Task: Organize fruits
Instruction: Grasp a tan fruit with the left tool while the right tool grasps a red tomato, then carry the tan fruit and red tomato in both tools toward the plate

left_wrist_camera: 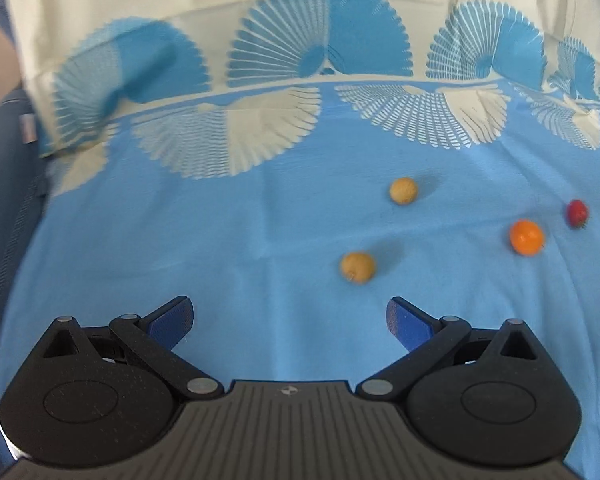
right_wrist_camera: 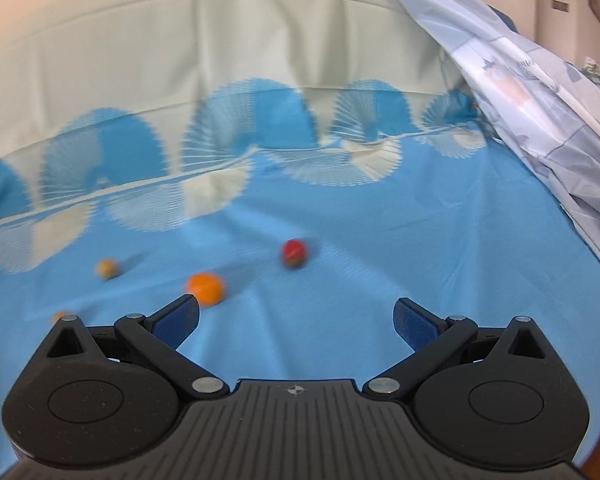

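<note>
Several small fruits lie on a blue cloth [left_wrist_camera: 180,240]. In the left wrist view a tan round fruit [left_wrist_camera: 357,267] sits just ahead of my left gripper [left_wrist_camera: 290,316], which is open and empty. A second tan fruit [left_wrist_camera: 403,191] lies farther back. An orange fruit [left_wrist_camera: 526,237] and a red strawberry [left_wrist_camera: 577,213] are at the right. In the right wrist view my right gripper [right_wrist_camera: 296,316] is open and empty. The orange fruit [right_wrist_camera: 205,288] lies just beyond its left finger, the strawberry [right_wrist_camera: 293,254] farther ahead, one tan fruit [right_wrist_camera: 107,268] at the left, and another tan fruit [right_wrist_camera: 60,315] peeks out behind the gripper body.
The blue cloth [right_wrist_camera: 360,264] has a cream border with blue fan patterns [left_wrist_camera: 320,52] at the back. A pale patterned sheet [right_wrist_camera: 540,92] hangs down at the right. A dark blue surface [left_wrist_camera: 4,152] borders the cloth on the left.
</note>
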`<state>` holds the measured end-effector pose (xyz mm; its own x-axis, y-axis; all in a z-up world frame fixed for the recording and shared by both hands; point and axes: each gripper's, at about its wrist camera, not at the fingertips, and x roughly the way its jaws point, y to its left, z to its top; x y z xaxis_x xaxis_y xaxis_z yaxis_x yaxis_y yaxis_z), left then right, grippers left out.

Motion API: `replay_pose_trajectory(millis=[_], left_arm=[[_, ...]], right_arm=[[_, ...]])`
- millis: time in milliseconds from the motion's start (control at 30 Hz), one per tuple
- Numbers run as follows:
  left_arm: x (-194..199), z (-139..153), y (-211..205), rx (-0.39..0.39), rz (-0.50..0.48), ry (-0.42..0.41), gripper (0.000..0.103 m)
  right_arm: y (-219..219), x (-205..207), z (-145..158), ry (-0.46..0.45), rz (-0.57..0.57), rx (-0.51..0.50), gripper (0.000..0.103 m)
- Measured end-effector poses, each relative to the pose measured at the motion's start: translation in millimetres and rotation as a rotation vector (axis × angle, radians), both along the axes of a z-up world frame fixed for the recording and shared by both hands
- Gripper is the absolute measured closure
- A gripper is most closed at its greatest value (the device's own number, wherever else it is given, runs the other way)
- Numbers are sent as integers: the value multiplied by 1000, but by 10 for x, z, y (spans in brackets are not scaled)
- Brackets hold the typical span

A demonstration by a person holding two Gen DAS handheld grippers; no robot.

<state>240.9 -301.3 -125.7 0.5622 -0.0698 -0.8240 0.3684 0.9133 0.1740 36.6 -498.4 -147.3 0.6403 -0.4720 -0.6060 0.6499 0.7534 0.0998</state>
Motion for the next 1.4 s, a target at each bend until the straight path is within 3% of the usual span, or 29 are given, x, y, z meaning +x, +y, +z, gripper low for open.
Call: replay_pose_trajectory(millis=[167, 367, 400, 567, 700, 733, 767, 800, 867, 900, 1000, 1100, 1400], left_arm=[[420, -447, -281, 59, 6, -3, 0], [653, -725, -423, 75, -39, 2, 0], [660, -725, -404, 57, -36, -1, 0], [668, -733, -346, 19, -10, 22, 0], [627, -702, -361, 38, -6, 42, 4], [593, -665, -355, 31, -4, 50, 14], [542, -616, -338, 2, -15, 58, 50], [509, -579, -337, -10, -29, 74, 71], [441, -518, -344, -20, -36, 71, 73], [398, -475, -338, -35, -46, 55, 73], [284, -279, -306, -70, -73, 36, 73], [92, -16, -239, -97, -94, 4, 73], [-644, 668, 281, -76, -31, 36, 72]], right_arm=[[-480, 600, -431, 37, 8, -23, 1], [-763, 1177, -854, 105, 85, -32, 1], [-784, 1229, -918, 127, 79, -31, 1], [-780, 1204, -1006, 70, 69, -42, 1], [-782, 1208, -999, 72, 69, -44, 1], [-764, 1201, -983, 80, 75, -48, 1], [-741, 1191, -957, 75, 94, -46, 12], [-705, 1171, -914, 63, 116, -49, 39], [-635, 1168, -863, 91, 114, -99, 64], [-644, 1160, -850, 96, 111, -103, 72], [-736, 1074, -760, 83, 78, -38, 74], [-668, 882, -562, 46, 66, -45, 74], [105, 90, 260, -84, 174, -11, 73]])
